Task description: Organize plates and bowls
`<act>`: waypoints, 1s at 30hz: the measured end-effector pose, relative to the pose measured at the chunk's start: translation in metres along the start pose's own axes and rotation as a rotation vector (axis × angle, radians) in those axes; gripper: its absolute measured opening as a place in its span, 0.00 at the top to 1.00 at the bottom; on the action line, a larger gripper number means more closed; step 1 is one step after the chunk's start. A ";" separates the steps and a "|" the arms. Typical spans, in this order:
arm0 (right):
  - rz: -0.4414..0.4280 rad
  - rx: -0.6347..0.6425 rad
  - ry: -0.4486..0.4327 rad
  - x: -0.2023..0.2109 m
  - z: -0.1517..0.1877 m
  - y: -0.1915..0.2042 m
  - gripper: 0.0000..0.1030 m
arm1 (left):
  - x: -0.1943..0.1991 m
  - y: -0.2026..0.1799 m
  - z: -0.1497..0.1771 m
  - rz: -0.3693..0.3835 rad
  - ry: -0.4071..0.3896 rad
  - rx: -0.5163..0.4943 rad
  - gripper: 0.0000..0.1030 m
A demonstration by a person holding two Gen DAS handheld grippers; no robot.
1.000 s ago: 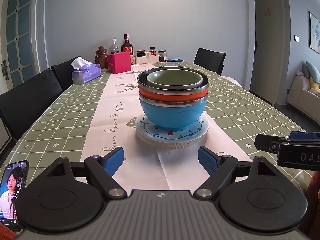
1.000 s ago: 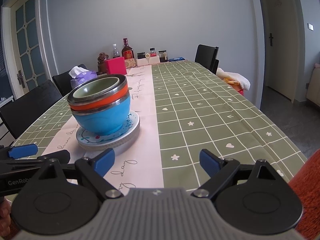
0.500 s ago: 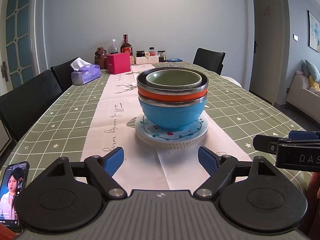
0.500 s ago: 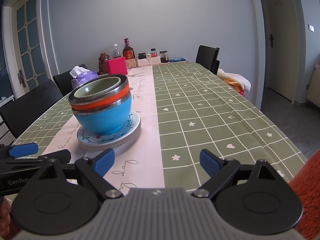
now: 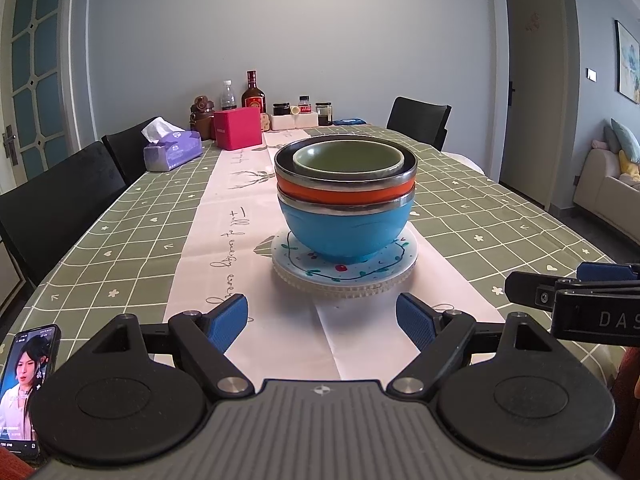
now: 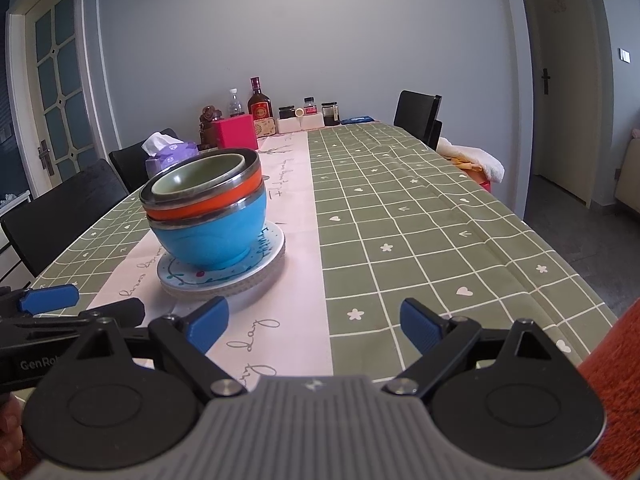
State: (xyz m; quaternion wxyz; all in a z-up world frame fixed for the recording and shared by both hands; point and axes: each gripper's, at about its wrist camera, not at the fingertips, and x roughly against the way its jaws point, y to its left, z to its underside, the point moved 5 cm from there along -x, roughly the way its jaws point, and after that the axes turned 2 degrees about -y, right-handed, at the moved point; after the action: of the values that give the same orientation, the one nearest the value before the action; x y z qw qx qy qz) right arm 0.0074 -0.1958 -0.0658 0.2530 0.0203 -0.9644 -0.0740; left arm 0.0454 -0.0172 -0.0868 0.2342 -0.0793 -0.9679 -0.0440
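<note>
A stack stands on the pink table runner: a green bowl [image 5: 347, 159] nests in an orange bowl [image 5: 346, 194], which nests in a blue bowl [image 5: 345, 228], all on stacked patterned plates [image 5: 344, 274]. In the right wrist view the same blue bowl [image 6: 212, 236] and plates [image 6: 224, 276] lie ahead to the left. My left gripper [image 5: 322, 322] is open, short of the plates, with nothing between its fingers. My right gripper [image 6: 316, 324] is open and empty, to the right of the stack. Each gripper shows at the edge of the other's view.
A phone [image 5: 26, 380] lies at the near left table edge. A tissue box [image 5: 172, 152], a pink box [image 5: 238, 128], bottles [image 5: 253, 94] and jars stand at the far end. Black chairs [image 5: 60, 200] line the left side, another chair [image 5: 418, 120] stands far right.
Both grippers have drifted slightly; the stack looks a little nearer in the right wrist view. The bowls and plates have not moved.
</note>
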 end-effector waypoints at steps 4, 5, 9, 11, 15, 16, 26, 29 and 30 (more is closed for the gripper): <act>-0.005 0.005 0.002 0.000 0.001 0.002 0.12 | 0.000 0.000 0.000 0.001 0.002 0.002 0.04; -0.006 0.007 0.002 0.000 0.001 0.002 0.12 | 0.000 0.000 0.000 0.001 0.003 0.003 0.05; -0.009 0.010 0.003 0.001 0.002 0.003 0.12 | 0.001 0.001 0.000 0.001 0.002 0.001 0.05; -0.009 0.006 0.003 0.001 0.002 0.003 0.12 | 0.001 0.001 0.000 0.000 0.000 -0.003 0.04; -0.013 0.009 0.010 -0.001 0.003 0.004 0.11 | 0.002 -0.001 0.000 -0.023 -0.015 -0.020 0.04; -0.014 0.010 0.011 -0.001 0.003 0.004 0.11 | 0.003 0.000 -0.001 -0.025 -0.017 -0.018 0.04; -0.016 0.011 0.013 -0.001 0.004 0.005 0.11 | 0.005 0.000 -0.003 -0.025 -0.033 -0.017 0.04; -0.015 0.010 0.013 -0.001 0.004 0.005 0.11 | 0.005 0.000 -0.002 -0.026 -0.033 -0.016 0.04; -0.015 0.011 0.013 -0.001 0.004 0.005 0.11 | 0.005 0.000 -0.002 -0.025 -0.033 -0.016 0.04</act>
State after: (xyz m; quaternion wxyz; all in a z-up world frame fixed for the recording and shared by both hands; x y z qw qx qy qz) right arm 0.0064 -0.1899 -0.0693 0.2585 0.0296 -0.9630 -0.0707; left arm 0.0419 -0.0167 -0.0822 0.2168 -0.0697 -0.9723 -0.0535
